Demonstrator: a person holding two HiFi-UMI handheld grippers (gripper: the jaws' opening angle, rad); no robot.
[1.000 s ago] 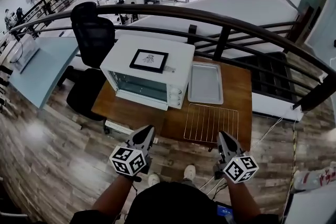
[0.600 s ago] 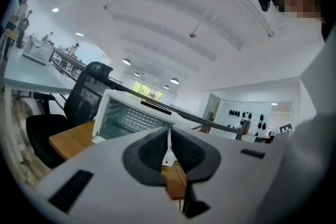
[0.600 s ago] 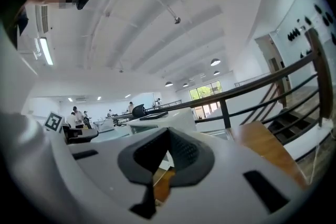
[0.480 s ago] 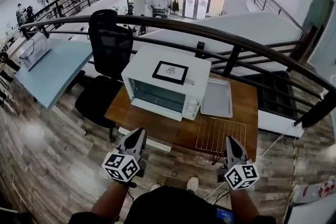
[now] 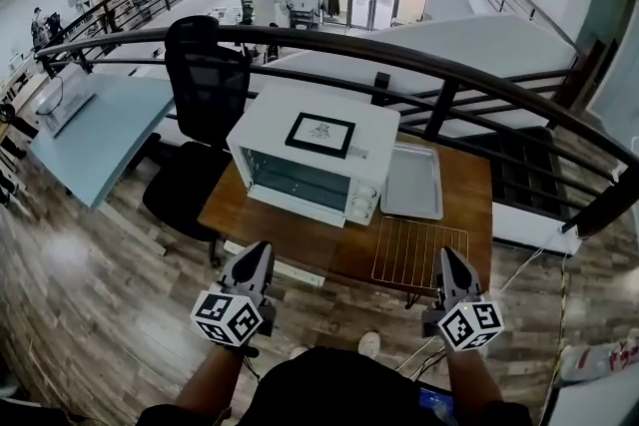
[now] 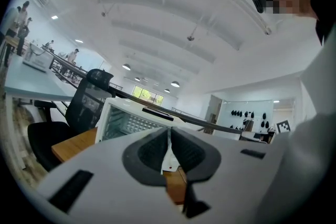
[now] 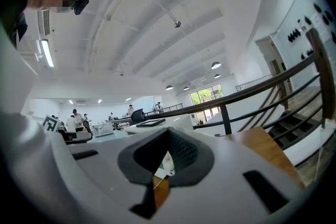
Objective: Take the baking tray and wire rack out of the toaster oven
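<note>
Left gripper [image 5: 258, 252]: jaws are clenched, nothing is held, and it is kept level, short of the table [image 5: 270, 234] front edge. The toaster oven [image 5: 300, 140] is set left of centre on the table; its door looks shut. The baking tray [image 5: 412, 181] is laid flat just right of the oven. The wire rack [image 5: 419, 252] is laid flat in front of the tray, close to the table's front edge. Right gripper [image 5: 451, 254]: jaws are clenched and empty, and it is held just short of the rack's near side.

Both items are judged already out, so only a clean retreat is left. The jaws are best kept shut and drawn straight back, so the rack is not snagged off the edge.

Surface: brown wood, flat, otherwise bare. Room: a pale blue desk [image 5: 95, 135] at left, a black office chair [image 5: 205, 75] behind the table, a dark curved railing [image 5: 449, 75] across the back, stairs [image 5: 519, 165] at right, and a wood-plank floor [image 5: 90, 314] below.
</note>
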